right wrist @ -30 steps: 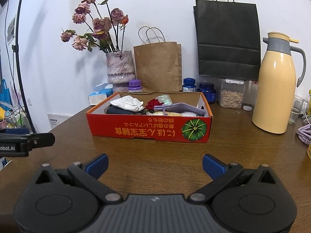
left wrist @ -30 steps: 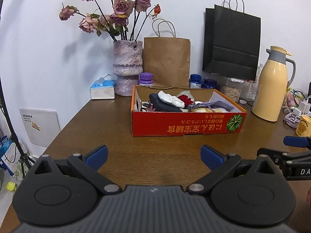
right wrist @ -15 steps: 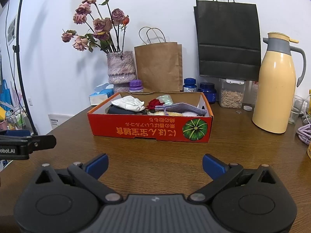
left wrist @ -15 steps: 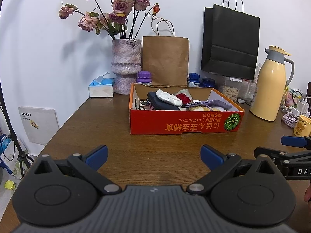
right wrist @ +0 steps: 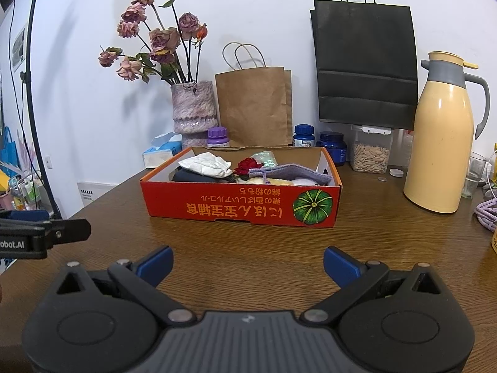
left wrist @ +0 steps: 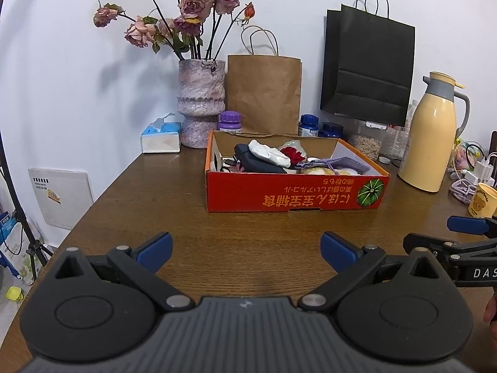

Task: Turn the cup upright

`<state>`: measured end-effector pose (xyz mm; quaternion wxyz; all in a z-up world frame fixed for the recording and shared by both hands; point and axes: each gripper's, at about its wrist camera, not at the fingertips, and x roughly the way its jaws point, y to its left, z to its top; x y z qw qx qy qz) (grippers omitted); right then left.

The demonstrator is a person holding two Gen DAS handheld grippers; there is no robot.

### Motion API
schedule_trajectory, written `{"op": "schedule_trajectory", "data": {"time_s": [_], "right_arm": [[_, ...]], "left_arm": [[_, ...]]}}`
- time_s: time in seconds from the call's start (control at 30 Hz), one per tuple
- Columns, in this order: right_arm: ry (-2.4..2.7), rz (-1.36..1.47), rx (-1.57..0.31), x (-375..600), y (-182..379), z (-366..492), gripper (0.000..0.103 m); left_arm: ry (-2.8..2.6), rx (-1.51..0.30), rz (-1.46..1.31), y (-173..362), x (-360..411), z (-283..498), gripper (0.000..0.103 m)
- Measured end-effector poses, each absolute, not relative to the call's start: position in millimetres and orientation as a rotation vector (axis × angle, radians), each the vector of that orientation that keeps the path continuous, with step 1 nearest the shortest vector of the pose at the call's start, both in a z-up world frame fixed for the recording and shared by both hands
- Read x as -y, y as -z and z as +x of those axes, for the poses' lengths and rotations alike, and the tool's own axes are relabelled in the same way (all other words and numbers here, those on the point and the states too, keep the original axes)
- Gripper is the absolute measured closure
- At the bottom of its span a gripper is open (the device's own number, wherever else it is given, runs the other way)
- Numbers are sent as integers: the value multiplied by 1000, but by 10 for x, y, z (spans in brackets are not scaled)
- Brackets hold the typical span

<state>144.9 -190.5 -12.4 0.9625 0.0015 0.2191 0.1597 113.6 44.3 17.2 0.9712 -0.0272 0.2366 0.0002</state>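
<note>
A small yellow cup (left wrist: 483, 200) with a bear print stands on the brown table (left wrist: 248, 227) at the far right of the left wrist view. Its print reads the right way up. In the right wrist view only a yellow sliver of the cup (right wrist: 494, 242) shows at the right edge. My left gripper (left wrist: 247, 247) hovers open over the near table with nothing between its blue fingertips (left wrist: 155, 247). My right gripper (right wrist: 248, 262) is open too and empty. Its finger (left wrist: 467, 225) reaches in just below the cup in the left wrist view.
A red cardboard box (left wrist: 295, 195) of small items sits mid-table. Behind it are a vase of dried roses (left wrist: 201, 112), a tissue box (left wrist: 161, 138), paper bags, jars and a yellow thermos (left wrist: 431, 136). Cables (left wrist: 462, 189) lie at the right. The table's left edge drops off.
Both views have drifted only slightly. The left wrist view now shows a little more of the right side and the cup. Both grippers stay open.
</note>
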Motion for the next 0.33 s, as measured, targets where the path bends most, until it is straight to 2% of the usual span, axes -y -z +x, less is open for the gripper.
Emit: {"op": "schedule_trajectory", "data": {"time_s": [0.33], "right_arm": [[-325,2,-445,1900,122,1445,0]], "left_arm": [[13,-479,-56,-137,-437,1106,0]]}}
